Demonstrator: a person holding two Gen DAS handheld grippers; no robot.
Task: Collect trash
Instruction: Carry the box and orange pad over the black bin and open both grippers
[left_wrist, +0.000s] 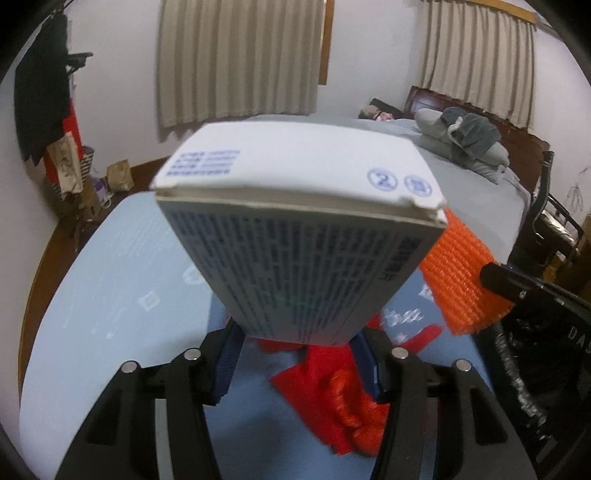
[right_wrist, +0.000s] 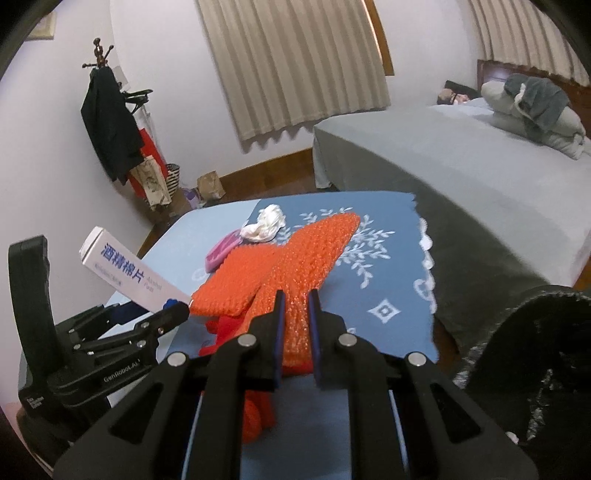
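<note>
Left wrist view: left tongs (left_wrist: 299, 354) pinch a white box (left_wrist: 299, 229) above the worktop (right_wrist: 388, 280); right tongs (right_wrist: 295, 325) pressed together on an orange mesh sheet (right_wrist: 314, 251).

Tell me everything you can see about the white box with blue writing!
The white cardboard box is long and flat, with blue Chinese characters and the words "Alcohol" on its side, and small blue print on another face. One end flap looks a bit dented. The left gripper holds it by its near end, blue pads pressing both sides, so it sticks up tilted in the air above the blue patterned cloth, touching nothing else.
</note>
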